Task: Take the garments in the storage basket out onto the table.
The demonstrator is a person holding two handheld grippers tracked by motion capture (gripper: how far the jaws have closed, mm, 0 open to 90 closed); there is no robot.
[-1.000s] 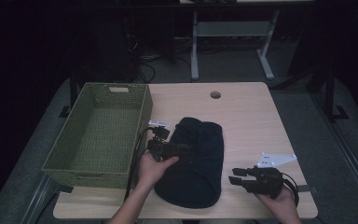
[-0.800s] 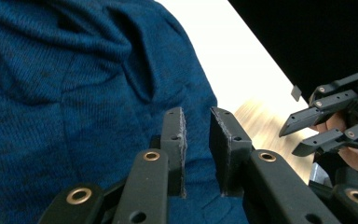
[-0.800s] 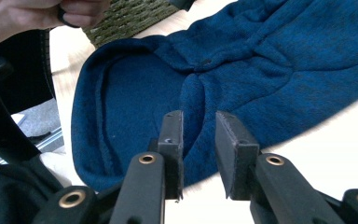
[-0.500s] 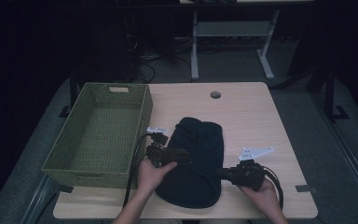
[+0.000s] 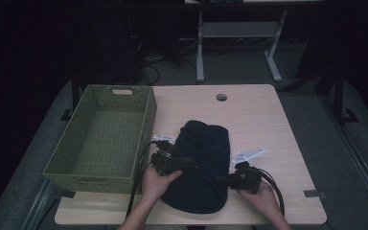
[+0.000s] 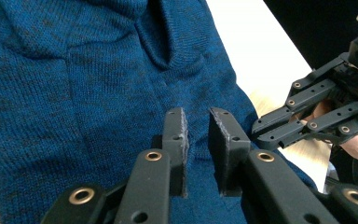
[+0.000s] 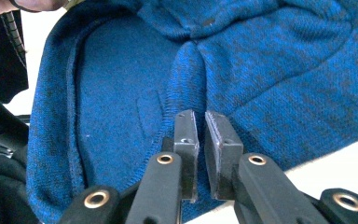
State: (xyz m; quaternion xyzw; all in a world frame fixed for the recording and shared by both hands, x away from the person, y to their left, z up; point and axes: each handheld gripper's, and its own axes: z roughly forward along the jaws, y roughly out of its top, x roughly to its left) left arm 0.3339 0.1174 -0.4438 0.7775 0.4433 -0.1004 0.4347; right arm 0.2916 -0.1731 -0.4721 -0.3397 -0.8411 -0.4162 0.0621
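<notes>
1. A blue knit garment (image 5: pixel 199 165) lies bunched on the near middle of the wooden table (image 5: pixel 258 120). It looks almost black from the high view.
2. A green woven basket (image 5: pixel 100 136) sits on the table's left side, just beside the garment. Its interior looks bare.
3. Left gripper (image 5: pixel 187 164), held in the left hand (image 5: pixel 155 182), sits over the garment's left edge and points right. In the left gripper view (image 6: pixel 196 140) the jaws stand a narrow gap apart above the knit. Nothing sits between the pads.
4. Right gripper (image 5: pixel 223 180), held in the right hand (image 5: pixel 261 194), meets the garment's lower right edge and points left. In the right gripper view (image 7: pixel 200 140) the jaws are nearly closed, a slim slit between them, right at a raised fold of the knit. Whether any fabric is pinched, I cannot tell.
5. The right gripper's jaws also appear at the right of the left gripper view, near the garment's edge.
6. Black cables (image 5: pixel 136 182) trail from both grippers toward the near table edge.
</notes>
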